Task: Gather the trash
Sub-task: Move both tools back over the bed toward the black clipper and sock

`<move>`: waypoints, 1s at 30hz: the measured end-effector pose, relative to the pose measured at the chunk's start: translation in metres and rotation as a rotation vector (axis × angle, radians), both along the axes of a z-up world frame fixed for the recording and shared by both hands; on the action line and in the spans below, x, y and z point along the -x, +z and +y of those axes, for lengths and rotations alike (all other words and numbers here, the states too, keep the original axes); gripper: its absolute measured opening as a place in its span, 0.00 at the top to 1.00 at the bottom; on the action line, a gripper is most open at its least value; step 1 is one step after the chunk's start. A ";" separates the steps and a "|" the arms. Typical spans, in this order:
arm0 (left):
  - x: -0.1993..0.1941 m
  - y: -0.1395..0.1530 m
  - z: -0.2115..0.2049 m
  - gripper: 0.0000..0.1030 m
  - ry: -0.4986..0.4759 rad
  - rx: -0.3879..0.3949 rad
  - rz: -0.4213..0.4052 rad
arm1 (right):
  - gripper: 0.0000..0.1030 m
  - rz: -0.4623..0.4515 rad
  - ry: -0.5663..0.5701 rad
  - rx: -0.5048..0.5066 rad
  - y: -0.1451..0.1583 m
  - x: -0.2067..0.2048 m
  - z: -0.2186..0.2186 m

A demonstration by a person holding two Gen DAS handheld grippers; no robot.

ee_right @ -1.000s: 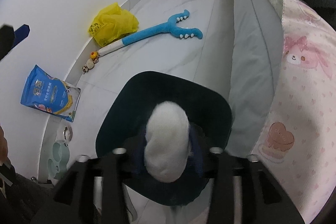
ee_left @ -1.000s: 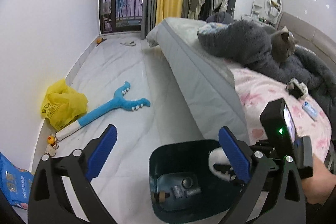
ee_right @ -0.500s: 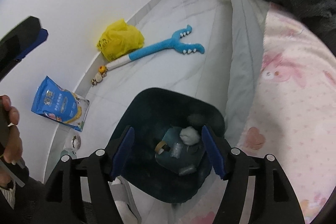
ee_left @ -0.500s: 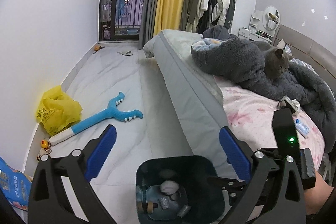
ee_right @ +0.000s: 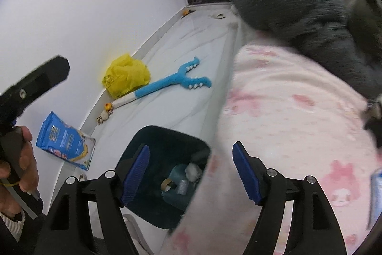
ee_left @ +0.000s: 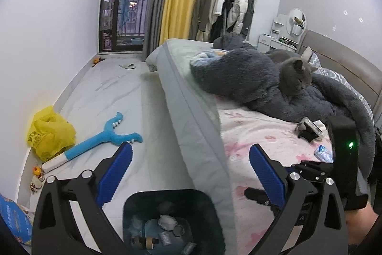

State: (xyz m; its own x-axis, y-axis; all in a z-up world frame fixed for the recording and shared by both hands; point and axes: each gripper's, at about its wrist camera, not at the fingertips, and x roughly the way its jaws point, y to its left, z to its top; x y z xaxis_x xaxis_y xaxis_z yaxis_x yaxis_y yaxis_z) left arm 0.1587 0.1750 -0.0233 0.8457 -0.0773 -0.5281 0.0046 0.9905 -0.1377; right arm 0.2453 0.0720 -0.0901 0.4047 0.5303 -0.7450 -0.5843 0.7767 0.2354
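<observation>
Looking along the left gripper (ee_left: 189, 173), its jaws stand wide apart with nothing between them. Just below them the dark bin (ee_left: 207, 212) sits on the floor against the bed's side, and a white wad (ee_left: 168, 222) lies on top of the rubbish already inside. My judgement is that 1 drop is done and the hunt for the next piece is in hand. Up on the bed (ee_left: 262, 133), well beyond the bin, I count 1 crumpled plastic wrapper (ee_left: 323, 152) and 1 small dark object (ee_left: 309, 130) beside a grey cat (ee_left: 296, 78). On the floor beyond the bin lie 1 yellow bag (ee_left: 50, 133) and 1 blue toy (ee_left: 102, 142).

In the right wrist view, the right gripper (ee_right: 191, 171) is empty and its jaws are opening; they hang over the bin's near rim and the bed's edge. The same wad shows inside the bin. Left of the bin lies 1 blue packet (ee_right: 64, 145). The next move likely calls for reaching to the wrapper on the bed, keeping clear of the cat.
</observation>
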 end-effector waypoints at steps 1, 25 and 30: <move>-0.002 0.000 -0.007 0.03 -0.004 -0.011 0.000 | 0.28 -0.007 -0.008 0.000 0.002 -0.001 -0.007; -0.052 -0.001 -0.109 0.03 -0.186 -0.004 0.013 | 0.22 -0.097 -0.253 -0.046 0.026 -0.043 -0.155; -0.068 -0.003 -0.125 0.03 -0.237 -0.011 0.022 | 0.22 -0.105 -0.308 -0.048 0.028 -0.060 -0.179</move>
